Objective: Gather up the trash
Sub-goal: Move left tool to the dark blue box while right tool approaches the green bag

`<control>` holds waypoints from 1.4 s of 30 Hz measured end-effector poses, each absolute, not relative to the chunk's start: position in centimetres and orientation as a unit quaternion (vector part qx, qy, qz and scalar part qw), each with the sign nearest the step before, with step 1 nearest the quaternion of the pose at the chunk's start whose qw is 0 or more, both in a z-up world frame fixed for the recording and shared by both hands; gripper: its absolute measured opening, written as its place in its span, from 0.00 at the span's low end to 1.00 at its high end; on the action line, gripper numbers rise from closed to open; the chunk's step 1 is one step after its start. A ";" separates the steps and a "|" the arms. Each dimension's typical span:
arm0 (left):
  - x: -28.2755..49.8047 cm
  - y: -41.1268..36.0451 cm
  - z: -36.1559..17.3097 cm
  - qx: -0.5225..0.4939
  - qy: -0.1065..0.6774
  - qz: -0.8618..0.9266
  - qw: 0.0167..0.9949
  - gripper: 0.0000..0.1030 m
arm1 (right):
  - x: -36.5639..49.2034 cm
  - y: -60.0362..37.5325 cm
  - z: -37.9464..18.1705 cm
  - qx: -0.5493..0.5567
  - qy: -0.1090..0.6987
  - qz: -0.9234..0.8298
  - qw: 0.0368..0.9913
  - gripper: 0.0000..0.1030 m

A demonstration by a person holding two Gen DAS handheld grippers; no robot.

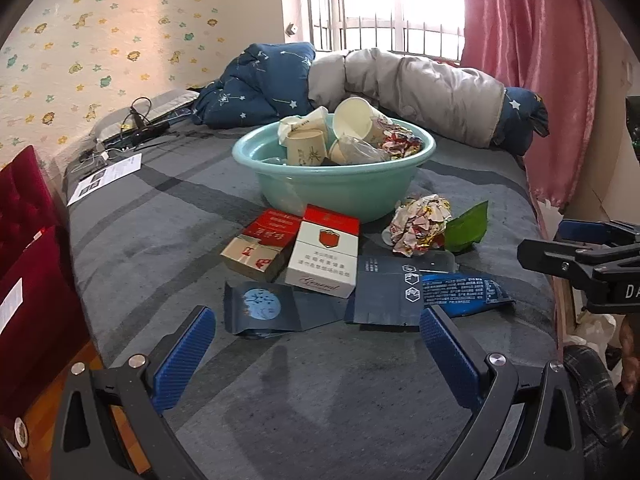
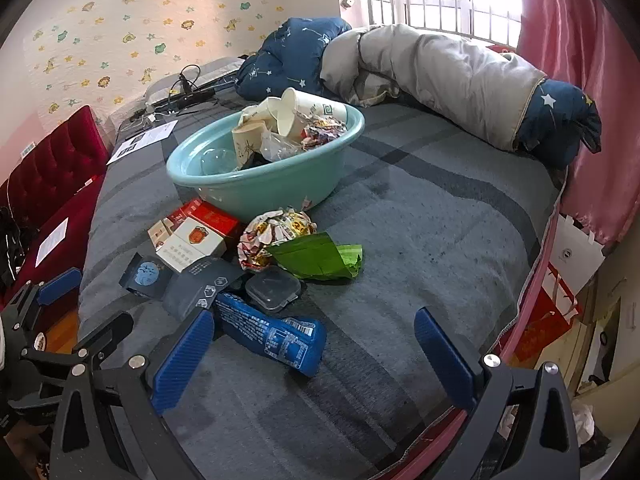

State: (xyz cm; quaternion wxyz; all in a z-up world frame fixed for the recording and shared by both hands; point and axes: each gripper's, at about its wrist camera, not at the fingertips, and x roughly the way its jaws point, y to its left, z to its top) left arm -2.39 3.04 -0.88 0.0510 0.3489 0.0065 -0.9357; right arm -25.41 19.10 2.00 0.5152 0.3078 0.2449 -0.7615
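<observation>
A teal basin [image 1: 344, 188] [image 2: 224, 184] on the grey bed holds paper cups [image 1: 308, 146] and crumpled wrappers. In front of it lie two cigarette packs [image 1: 322, 256] [image 2: 188, 240], a crumpled foil wrapper [image 1: 418, 224] [image 2: 276, 236], a green wrapper [image 1: 468, 226] [image 2: 320, 256], dark blue flat packets [image 1: 260, 306] [image 2: 146, 272], a blue snack bag [image 1: 464, 288] [image 2: 272, 332] and a small clear lidded box [image 2: 273, 287]. My left gripper [image 1: 316, 332] is open and empty, just short of the packets. My right gripper [image 2: 314, 340] is open around the snack bag's near end.
A rolled grey and star-patterned quilt [image 1: 400, 80] [image 2: 440, 76] lies behind the basin. Cables and paper sheets [image 1: 108, 172] sit at the bed's far left. A red headboard [image 1: 28, 264] stands left, a pink curtain [image 2: 580, 80] right. Bed edge [image 2: 532, 300] drops off at right.
</observation>
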 end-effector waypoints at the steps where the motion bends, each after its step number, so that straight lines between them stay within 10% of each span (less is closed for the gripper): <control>1: -2.6 3.1 -0.9 0.351 0.006 -0.935 0.048 1.00 | -25.5 19.0 2.0 0.309 0.246 -0.761 0.514 1.00; 42: -11.6 4.1 -3.6 0.452 0.040 -0.891 0.027 1.00 | -29.8 11.5 -2.2 0.362 0.311 -0.734 0.484 1.00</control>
